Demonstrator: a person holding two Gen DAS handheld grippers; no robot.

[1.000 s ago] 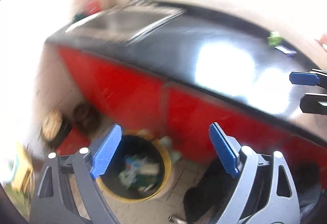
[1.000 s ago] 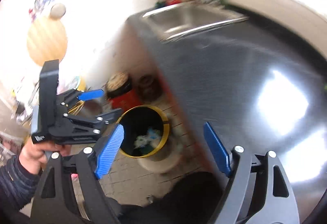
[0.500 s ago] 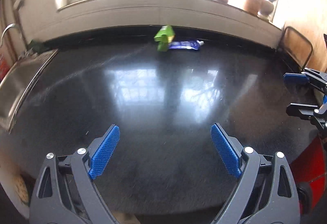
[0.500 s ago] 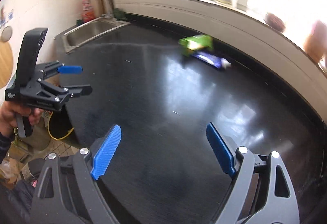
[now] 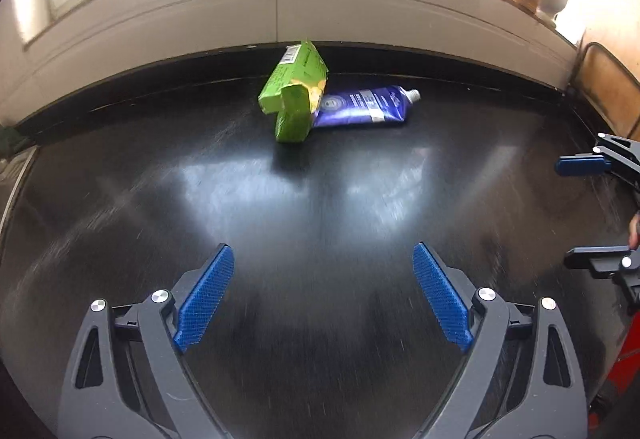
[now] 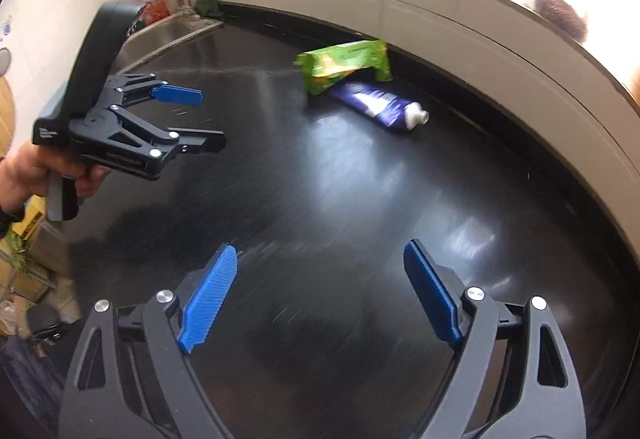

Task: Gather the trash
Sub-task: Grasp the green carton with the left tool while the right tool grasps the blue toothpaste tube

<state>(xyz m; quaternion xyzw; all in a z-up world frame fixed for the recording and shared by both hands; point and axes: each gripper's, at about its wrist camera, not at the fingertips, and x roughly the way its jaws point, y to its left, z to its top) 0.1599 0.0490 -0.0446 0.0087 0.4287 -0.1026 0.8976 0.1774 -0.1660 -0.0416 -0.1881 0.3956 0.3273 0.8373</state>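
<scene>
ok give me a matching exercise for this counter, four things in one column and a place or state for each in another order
Things
1. crumpled green carton
2. dark blue squeeze tube
3. left gripper
4. steel sink

Places or states
A. open and empty above the black countertop
B. at the far left end of the counter, under the tap
C. lying partly over the other piece of trash
D. flat on the counter, white cap pointing right

Pairs: 1-C, 2-D, 3-A, 4-B

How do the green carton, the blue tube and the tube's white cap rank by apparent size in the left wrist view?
1. Green carton, largest, though only slightly bigger than the tube it partly covers.
2. Blue tube.
3. White cap, clearly smallest.
</scene>
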